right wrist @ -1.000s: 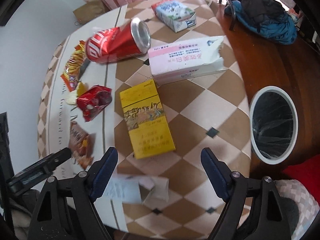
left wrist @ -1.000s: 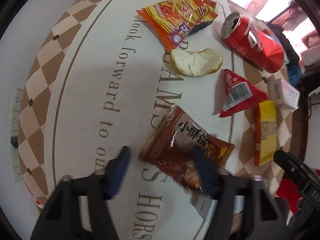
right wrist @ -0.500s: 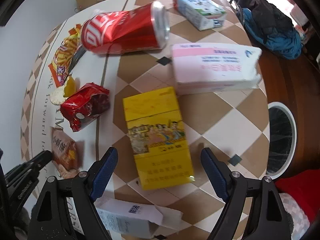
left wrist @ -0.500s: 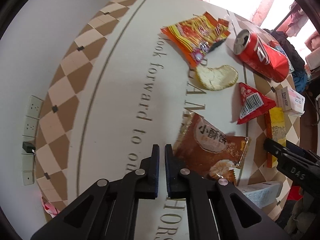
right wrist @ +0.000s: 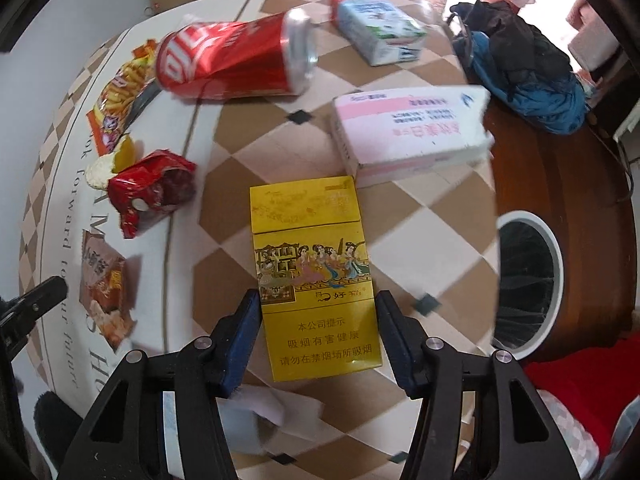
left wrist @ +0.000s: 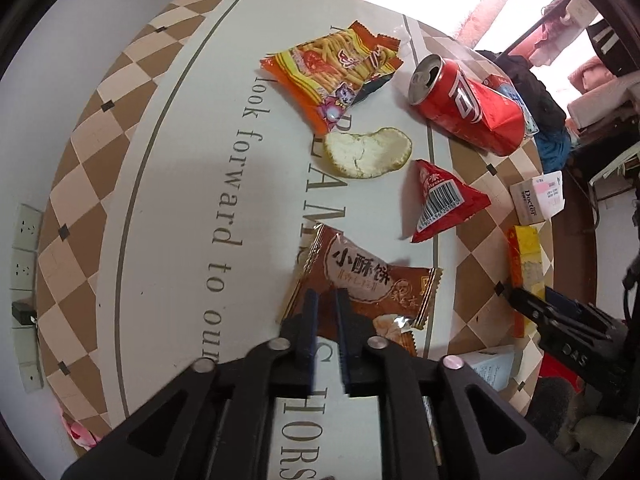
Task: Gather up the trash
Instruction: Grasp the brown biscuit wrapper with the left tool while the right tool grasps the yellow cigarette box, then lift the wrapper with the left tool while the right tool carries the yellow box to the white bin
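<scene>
My left gripper has its fingers almost together over the near edge of a brown biscuit wrapper that lies flat on the round table; whether they pinch it is unclear. My right gripper is open, its fingers on either side of a yellow cigarette pack. Beyond lie a red triangular packet, a peel, an orange snack bag, a crushed red can and a pink-white box. A white-rimmed bin stands right of the table.
A blue-white carton lies at the table's far side. A white paper box lies under my right gripper. A dark blue bundle of clothes sits beyond the table. Wall sockets are at left.
My left gripper shut, then moved forward over the brown wrapper's edge with a small gap between its fingers. My right gripper moved forward and down, so the yellow pack now sits between its open fingers.
</scene>
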Demonstrator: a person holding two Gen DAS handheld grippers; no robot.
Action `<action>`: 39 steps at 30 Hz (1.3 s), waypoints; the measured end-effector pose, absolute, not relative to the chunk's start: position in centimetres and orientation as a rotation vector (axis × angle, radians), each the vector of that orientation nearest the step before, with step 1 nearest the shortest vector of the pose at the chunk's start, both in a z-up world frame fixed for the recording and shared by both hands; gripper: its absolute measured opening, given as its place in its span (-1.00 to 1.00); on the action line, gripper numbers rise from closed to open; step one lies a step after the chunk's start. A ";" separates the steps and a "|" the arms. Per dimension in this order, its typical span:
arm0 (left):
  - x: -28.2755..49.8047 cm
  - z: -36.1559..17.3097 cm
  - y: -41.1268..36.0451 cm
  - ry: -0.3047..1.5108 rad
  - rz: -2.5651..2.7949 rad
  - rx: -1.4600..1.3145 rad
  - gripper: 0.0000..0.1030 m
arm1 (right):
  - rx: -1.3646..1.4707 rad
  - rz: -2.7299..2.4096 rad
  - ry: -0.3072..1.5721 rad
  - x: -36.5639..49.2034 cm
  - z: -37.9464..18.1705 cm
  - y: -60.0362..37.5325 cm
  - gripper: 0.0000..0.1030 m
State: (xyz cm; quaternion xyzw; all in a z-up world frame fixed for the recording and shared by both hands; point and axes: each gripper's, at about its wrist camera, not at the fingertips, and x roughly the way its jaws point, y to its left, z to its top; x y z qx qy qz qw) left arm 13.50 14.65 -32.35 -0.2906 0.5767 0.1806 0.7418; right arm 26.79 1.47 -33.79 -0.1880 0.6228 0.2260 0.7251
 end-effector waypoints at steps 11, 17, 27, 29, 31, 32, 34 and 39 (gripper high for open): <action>17.9 -34.3 12.1 1.354 0.376 -0.483 0.40 | -0.318 0.504 1.412 26.8 -34.1 -3.0 0.16; 17.5 -34.6 12.1 1.329 0.432 -0.450 -0.40 | -0.322 0.496 1.427 26.2 -35.3 -3.3 0.16; 14.1 -32.2 12.6 1.281 0.498 -0.385 -0.88 | -0.344 0.491 1.410 25.1 -35.3 -3.2 0.16; 13.2 -31.0 12.5 1.253 0.513 -0.374 -0.89 | -0.334 0.497 1.396 25.2 -34.4 -3.0 0.16; 12.3 -29.4 12.5 1.222 0.529 -0.359 -0.89 | -0.321 0.510 1.374 25.0 -33.4 -3.2 0.16; 11.8 -28.6 12.4 1.208 0.537 -0.352 -0.89 | -0.316 0.513 1.365 24.9 -32.9 -3.3 0.16; 11.5 -27.1 11.7 1.176 0.554 -0.335 -0.89 | -0.306 0.525 1.345 24.5 -31.8 -3.4 0.16; 11.3 -22.5 10.6 1.084 0.603 -0.268 -0.89 | -0.292 0.554 1.280 23.9 -28.6 -3.7 0.16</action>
